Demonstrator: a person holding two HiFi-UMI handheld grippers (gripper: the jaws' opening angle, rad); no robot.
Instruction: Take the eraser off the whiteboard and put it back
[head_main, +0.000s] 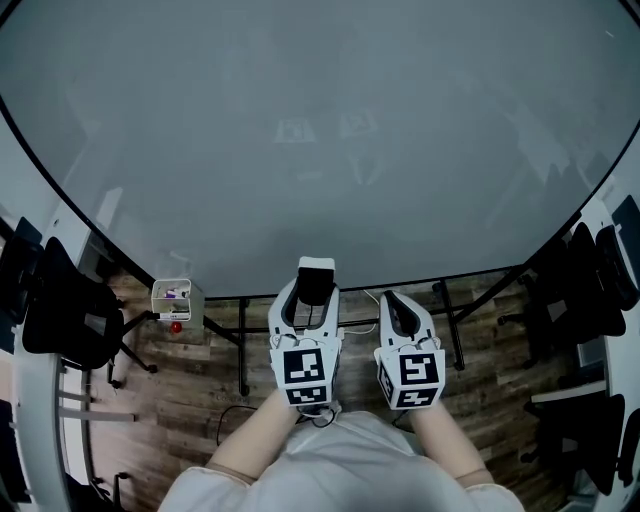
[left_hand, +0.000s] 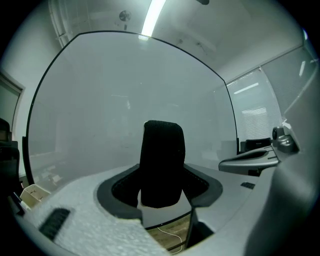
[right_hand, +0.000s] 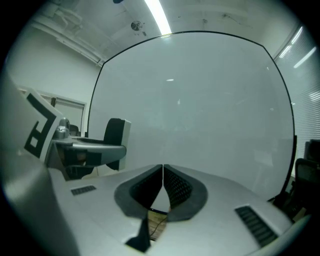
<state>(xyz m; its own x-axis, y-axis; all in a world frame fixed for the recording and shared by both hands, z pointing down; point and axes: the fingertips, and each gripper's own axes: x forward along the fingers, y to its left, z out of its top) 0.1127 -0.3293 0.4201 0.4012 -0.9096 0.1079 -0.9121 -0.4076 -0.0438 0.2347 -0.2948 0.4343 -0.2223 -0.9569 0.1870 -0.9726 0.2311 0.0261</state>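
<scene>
The whiteboard (head_main: 320, 130) fills most of the head view. An eraser (head_main: 317, 279), white-backed with black felt, stands upright between the pads of my left gripper (head_main: 316, 288), near the board's lower edge. The left gripper view shows the eraser (left_hand: 161, 160) as a dark block gripped on both sides in front of the whiteboard (left_hand: 125, 100). Whether it touches the board I cannot tell. My right gripper (head_main: 397, 303) sits just to the right, jaws shut on nothing. In the right gripper view its pads meet at the gripper (right_hand: 163, 172), with the eraser (right_hand: 117, 136) off to the left.
A small white marker box (head_main: 177, 298) hangs at the board's lower left edge. Black stand legs (head_main: 243, 345) and a cable cross the wooden floor (head_main: 180, 400) below. Dark office chairs stand at the left (head_main: 60, 305) and right (head_main: 590, 290).
</scene>
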